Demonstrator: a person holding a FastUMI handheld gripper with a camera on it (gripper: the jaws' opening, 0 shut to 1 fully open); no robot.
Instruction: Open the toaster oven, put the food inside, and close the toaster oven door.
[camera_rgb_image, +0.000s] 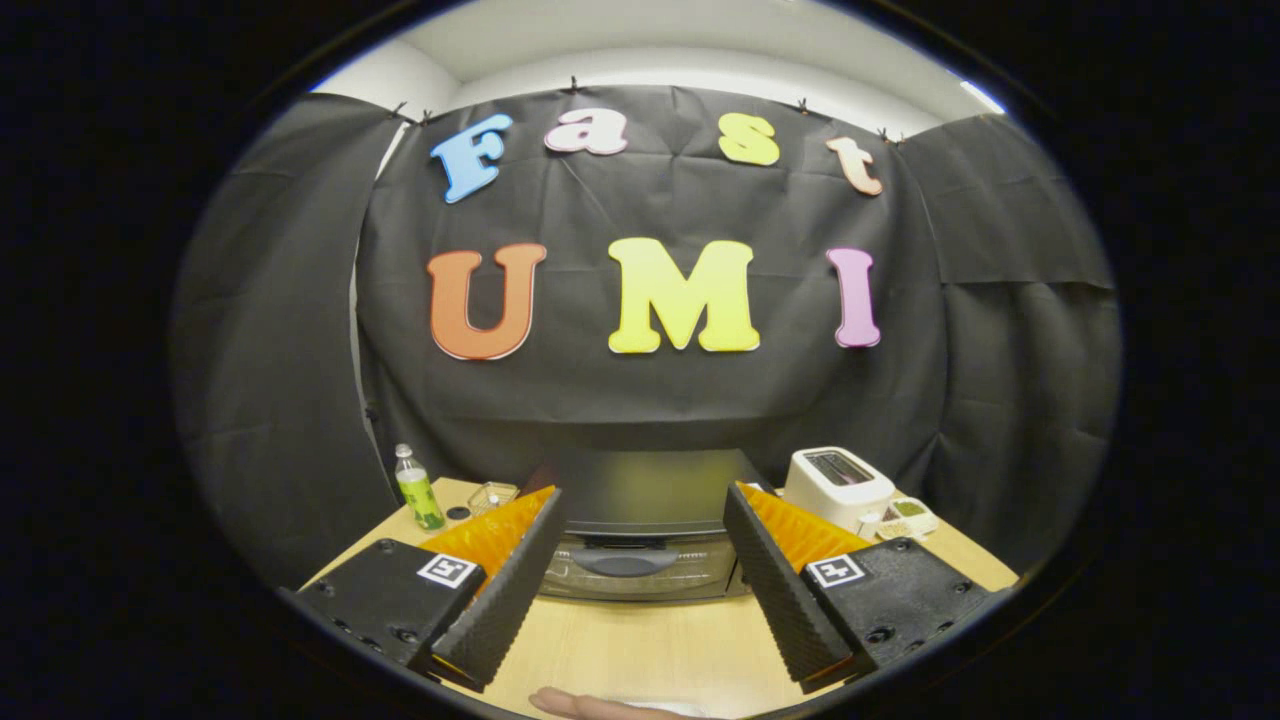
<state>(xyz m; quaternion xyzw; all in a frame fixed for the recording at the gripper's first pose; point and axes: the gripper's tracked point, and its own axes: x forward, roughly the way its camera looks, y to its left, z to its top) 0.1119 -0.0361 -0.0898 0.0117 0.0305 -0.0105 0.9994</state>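
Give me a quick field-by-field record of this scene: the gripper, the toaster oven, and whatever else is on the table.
gripper: gripper, jaws open wide, holding nothing
toaster oven: toaster oven just ahead of the jaws, framed between them
oven door: shut, handle facing the gripper
table: light wood table
beside oven, one side: green bottle, upright; small clear container
beside oven, other side: white toaster; small dish, contents unclear
person: fingers at the table's near edge
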